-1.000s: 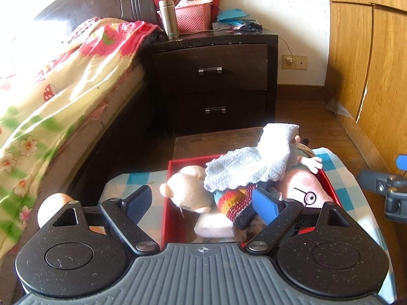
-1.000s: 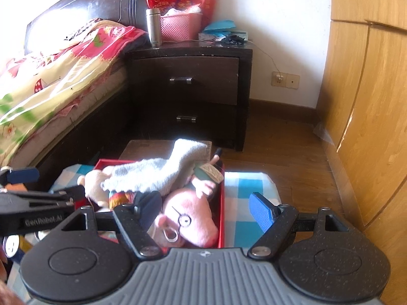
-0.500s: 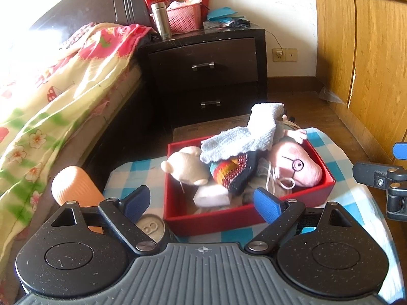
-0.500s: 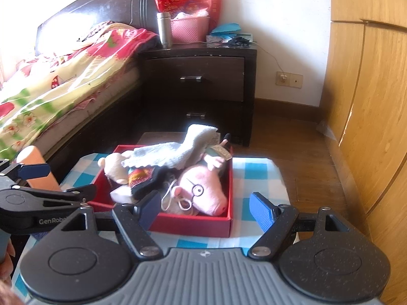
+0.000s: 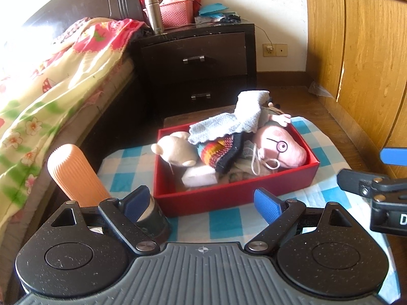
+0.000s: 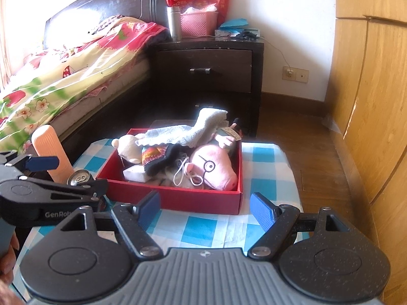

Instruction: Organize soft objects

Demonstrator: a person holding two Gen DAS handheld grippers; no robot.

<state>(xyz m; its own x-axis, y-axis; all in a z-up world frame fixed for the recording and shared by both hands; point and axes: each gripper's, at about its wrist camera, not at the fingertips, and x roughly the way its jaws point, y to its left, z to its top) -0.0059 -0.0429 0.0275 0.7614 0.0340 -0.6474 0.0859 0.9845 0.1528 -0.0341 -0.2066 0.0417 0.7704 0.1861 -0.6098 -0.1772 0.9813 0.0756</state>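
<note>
Inside one red box (image 5: 229,198) on the checked cloth (image 6: 264,162), two plush toys lay half-buried under knitwear; both grippers, left (image 5: 203,202) and right (image 6: 204,209), hung apart, empty.

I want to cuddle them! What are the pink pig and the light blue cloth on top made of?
The pink pig looks like soft plush fabric: matte, fuzzy, squashed into the red box. The light blue cloth seems to be knitted or terry: nubbly, limp, draped over the toys. The exact fibre cannot be told.
</note>
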